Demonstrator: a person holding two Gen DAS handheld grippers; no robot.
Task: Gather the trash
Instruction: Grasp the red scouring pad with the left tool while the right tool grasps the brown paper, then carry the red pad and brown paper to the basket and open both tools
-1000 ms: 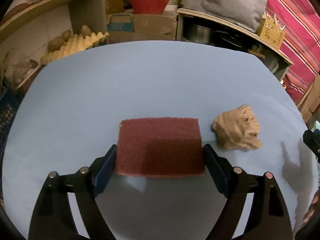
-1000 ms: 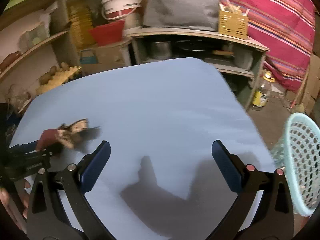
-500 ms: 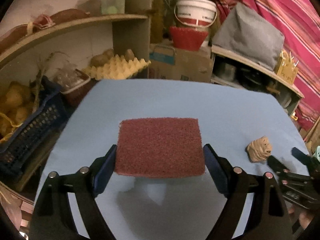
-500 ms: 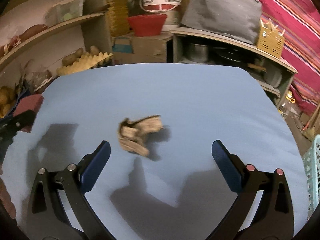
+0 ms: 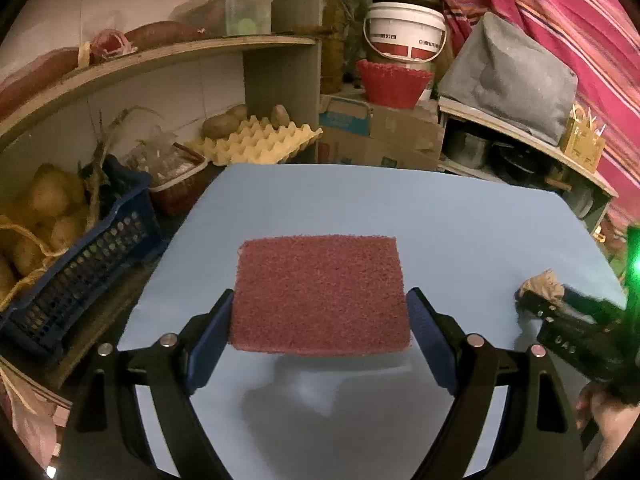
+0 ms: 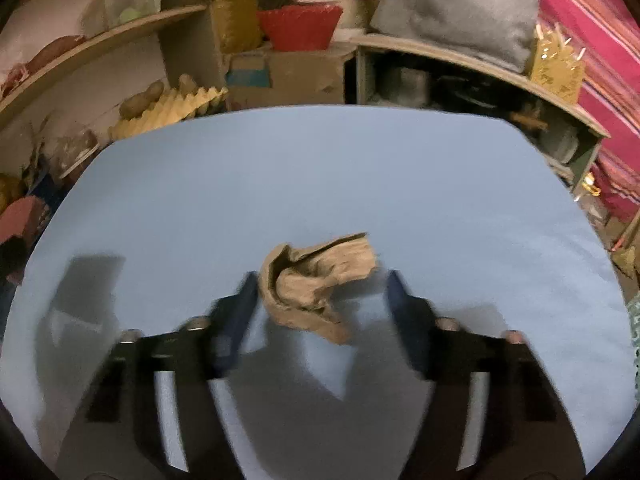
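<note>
My left gripper is shut on a dark red scouring pad and holds it above the blue table. A crumpled brown paper lies on the table between the fingers of my right gripper. The right jaws are blurred and partly closed; the left pad is close to the paper, while a gap shows on the right side. In the left wrist view the paper shows at the right, with the right gripper's tip against it. In the right wrist view the pad shows at the far left.
A dark blue crate of potatoes and a yellow egg tray stand left of the table. Shelves with pots, a red basket and a white bucket stand behind it. A pale mesh basket edge shows at the right.
My left gripper has lifted and drawn back left with the pad. My right gripper has moved in over the crumpled paper and its jaws have narrowed around it.
</note>
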